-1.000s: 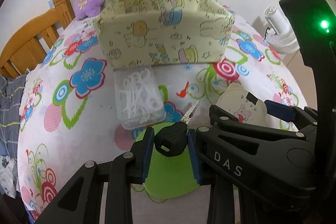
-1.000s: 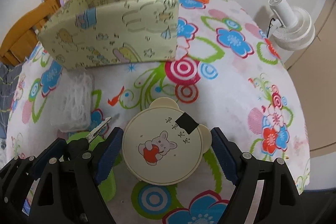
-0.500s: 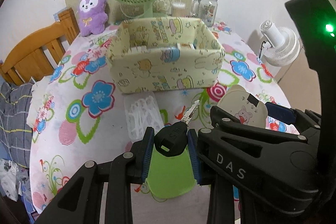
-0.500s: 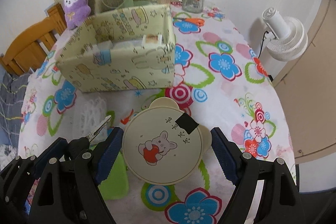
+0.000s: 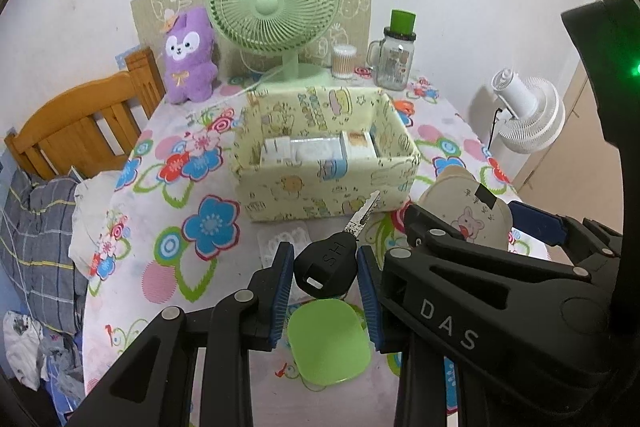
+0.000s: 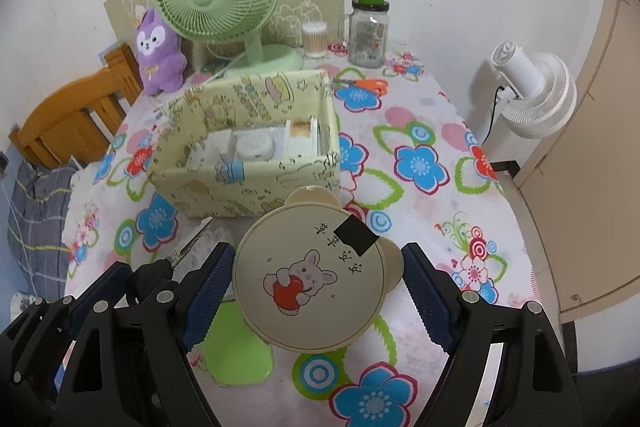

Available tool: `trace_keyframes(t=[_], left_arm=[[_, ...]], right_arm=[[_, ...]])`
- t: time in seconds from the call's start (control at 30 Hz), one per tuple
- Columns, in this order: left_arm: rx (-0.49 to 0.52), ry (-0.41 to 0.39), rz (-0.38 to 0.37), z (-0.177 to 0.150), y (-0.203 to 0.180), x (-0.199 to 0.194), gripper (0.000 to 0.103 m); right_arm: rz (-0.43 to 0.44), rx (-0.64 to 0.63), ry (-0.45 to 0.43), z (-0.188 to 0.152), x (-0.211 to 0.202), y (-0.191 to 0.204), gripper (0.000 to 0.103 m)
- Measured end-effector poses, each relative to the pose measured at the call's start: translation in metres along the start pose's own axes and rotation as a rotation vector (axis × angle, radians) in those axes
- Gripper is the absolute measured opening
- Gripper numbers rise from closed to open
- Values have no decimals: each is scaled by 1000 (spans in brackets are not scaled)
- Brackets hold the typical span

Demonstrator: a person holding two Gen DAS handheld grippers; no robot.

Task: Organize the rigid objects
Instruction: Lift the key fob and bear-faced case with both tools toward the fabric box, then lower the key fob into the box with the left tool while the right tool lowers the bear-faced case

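Here, in the left wrist view, the left gripper point(image 5: 325, 269) is clenched on a key point(image 5: 327, 261): its black head sits squarely between the two blue pads, touched on both sides, and the metal blade sticks out forward past the fingertips, toward the near wall of the yellow patterned box point(image 5: 326, 163). The key is off the table, carried over the flowered tablecloth point(image 5: 168, 227). Below the jaws a green square lid point(image 5: 329, 341) lies flat on the cloth, and a clear plastic packet point(image 5: 282, 241) lies just beyond it, near the box. To the right, the right gripper's black frame crosses the view, with the round beige lid point(image 5: 466, 205) showing behind it. Inside the box lie several white and pale items, packed against the back and right walls.

In the right wrist view, the right gripper point(image 6: 316, 277) grasps the round beige lid point(image 6: 310, 277), which bears a rabbit drawing and a black patch. The lid fills the gap between the blue pads, its left edge against the left pad; the right pad meets one of its small ear-like tabs. It is raised above the cloth, in front of the box point(image 6: 248, 163). At the left, the key point(image 6: 176, 259) shows in the other jaws.
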State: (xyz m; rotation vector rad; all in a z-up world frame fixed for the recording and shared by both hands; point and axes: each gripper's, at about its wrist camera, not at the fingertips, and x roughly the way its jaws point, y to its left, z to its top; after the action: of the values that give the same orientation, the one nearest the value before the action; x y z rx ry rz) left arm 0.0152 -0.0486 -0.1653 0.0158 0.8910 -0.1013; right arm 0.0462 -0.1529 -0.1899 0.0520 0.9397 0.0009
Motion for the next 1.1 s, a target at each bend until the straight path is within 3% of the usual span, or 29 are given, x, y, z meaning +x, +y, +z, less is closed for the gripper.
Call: trace_keyframes(t=[0.5,1.1], left_arm=[[8,-59,21,20,5,-17,32],[10,-82,-6,54,9,-2,32]], right_arm=[[11,-21,-82,16,-28,10,85],[-5,-32,-129,51,-23,18,85]])
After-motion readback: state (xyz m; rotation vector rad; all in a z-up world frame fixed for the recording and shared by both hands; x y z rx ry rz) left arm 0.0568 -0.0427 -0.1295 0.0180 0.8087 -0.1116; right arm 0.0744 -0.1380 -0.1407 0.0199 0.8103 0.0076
